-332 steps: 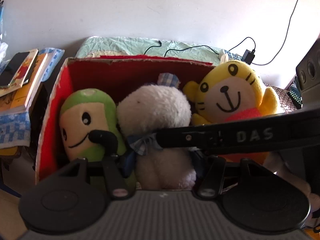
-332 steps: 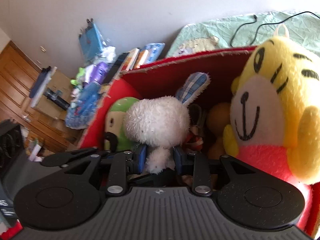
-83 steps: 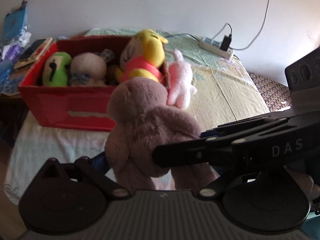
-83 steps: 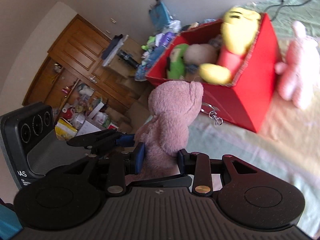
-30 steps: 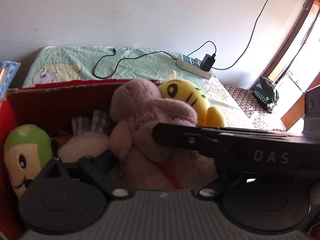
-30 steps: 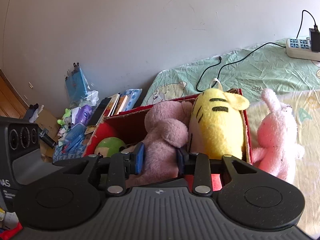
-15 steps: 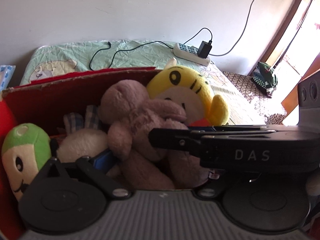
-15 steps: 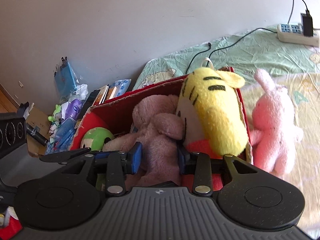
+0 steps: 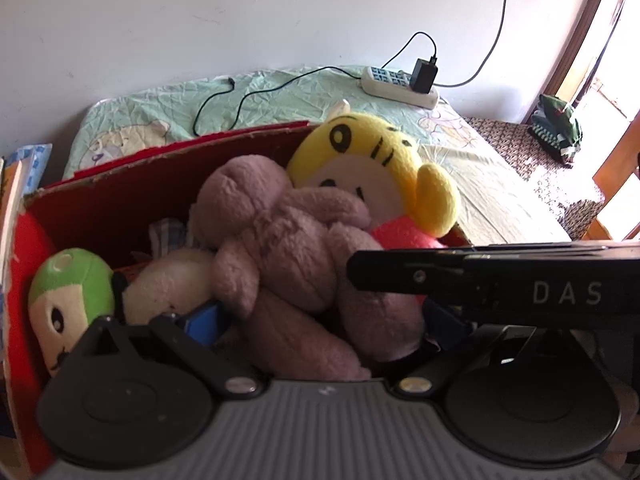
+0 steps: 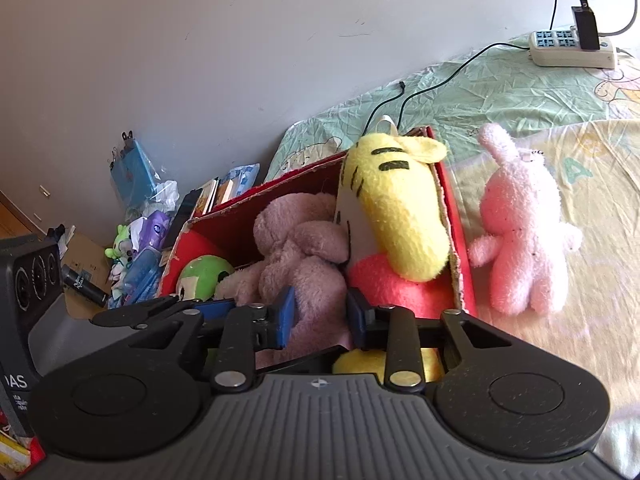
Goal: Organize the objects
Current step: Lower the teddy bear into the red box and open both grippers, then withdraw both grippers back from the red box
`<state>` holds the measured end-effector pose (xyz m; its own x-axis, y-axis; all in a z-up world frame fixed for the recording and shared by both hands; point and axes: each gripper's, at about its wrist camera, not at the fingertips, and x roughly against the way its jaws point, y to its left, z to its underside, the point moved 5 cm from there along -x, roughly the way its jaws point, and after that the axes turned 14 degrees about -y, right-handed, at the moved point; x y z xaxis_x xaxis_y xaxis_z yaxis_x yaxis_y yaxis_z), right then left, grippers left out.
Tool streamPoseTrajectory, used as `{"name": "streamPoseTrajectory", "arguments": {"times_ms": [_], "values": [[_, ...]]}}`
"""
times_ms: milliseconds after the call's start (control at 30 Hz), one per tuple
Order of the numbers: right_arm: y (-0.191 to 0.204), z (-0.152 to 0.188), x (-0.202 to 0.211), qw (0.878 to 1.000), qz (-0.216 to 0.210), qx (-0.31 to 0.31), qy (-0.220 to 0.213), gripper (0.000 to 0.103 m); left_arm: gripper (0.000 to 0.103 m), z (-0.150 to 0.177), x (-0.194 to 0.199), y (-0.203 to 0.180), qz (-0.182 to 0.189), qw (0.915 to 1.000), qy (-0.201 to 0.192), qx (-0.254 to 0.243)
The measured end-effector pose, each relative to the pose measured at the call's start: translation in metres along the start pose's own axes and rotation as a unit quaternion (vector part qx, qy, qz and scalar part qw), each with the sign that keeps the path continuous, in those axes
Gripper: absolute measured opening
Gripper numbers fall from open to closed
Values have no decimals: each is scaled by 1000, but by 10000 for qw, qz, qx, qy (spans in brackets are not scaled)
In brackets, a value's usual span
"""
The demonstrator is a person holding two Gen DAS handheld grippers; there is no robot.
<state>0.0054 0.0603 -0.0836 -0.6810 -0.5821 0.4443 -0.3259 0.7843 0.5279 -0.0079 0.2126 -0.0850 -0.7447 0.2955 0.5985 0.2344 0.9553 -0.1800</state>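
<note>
A mauve plush bear [image 9: 296, 256] lies in the red cardboard box [image 9: 168, 152], wedged between a white plush [image 9: 168, 280] and a yellow tiger plush [image 9: 360, 160]. My right gripper [image 10: 320, 316] is shut on the mauve bear [image 10: 304, 256], its blue pads pressing the bear's lower body. One of its fingers [image 9: 420, 276] crosses the left wrist view. My left gripper [image 9: 320, 320] stands wide open around the bear's legs. A green-headed plush [image 9: 68, 292] fills the box's left end. Beside the box wall [image 10: 456, 240], a pink rabbit plush [image 10: 520, 232] sits on the bed.
The box rests on a bed with a pale green sheet [image 9: 280, 96]. A power strip [image 10: 572, 48] with a plugged charger and trailing cables lies by the wall. Books and bagged clutter [image 10: 140, 220] pile up left of the box. A doorway [image 9: 600, 80] opens at right.
The mauve bear, held above the bed earlier, has come down into the box and settled lower between the white plush and the tiger. Both grippers followed it down.
</note>
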Motion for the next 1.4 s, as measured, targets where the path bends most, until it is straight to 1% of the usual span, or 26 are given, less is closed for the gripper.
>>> {"name": "streamPoseTrajectory", "arguments": {"times_ms": [33,167,367,500,733,867,1100,1400], "values": [[0,1,0,10000,28,7,8,28,101,1,0,-1,-47,10000,29,-13],[-3,5,2,10000,36,-62,10,27,101,2,3,-2,-236,9997,107,-46],[0,4,11,9999,91,89,-100,28,102,3,9,-2,-530,9984,173,-37],[1,4,15,9996,144,174,-153,28,102,3,12,-3,-655,9977,168,-39],[0,5,26,9993,188,218,-234,28,102,2,19,-10,-912,9956,143,-186],[2,5,33,9989,236,262,-312,28,102,2,23,-11,-1019,9945,185,-139],[3,5,41,9985,247,313,-386,28,102,1,33,-16,-1225,9923,84,-181],[2,8,49,9979,247,401,-440,28,102,7,34,-20,-1357,9907,109,-78]]}}
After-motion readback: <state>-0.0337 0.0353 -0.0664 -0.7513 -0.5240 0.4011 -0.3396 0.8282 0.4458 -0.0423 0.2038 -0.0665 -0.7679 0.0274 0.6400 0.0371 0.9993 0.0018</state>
